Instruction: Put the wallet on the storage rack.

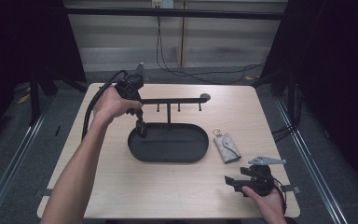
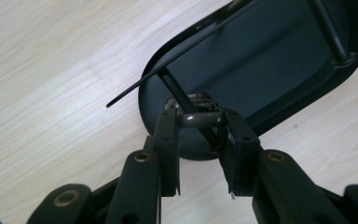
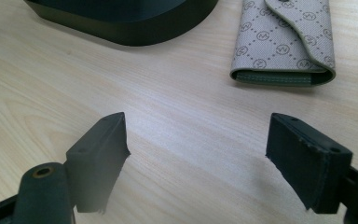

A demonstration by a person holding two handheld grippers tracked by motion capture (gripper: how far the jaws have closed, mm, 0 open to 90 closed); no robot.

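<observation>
Currently I am holding the left gripper over the left end of the black oval metal stand tray, its jaws clamped on a small dark metal key ring just beside the thin black hook that hangs from the stand's horizontal bar. Whether the ring is already over the hook's tip, I cannot tell (the jaws are masking that spot). I am keeping the right gripper resting near the table's front right corner, jaws apart and holding nothing, with the grey patterned key pouch lying ahead of it. To do this step well, I judge the ring should be kept level and seated fully on the hook before the jaws let go.
</observation>
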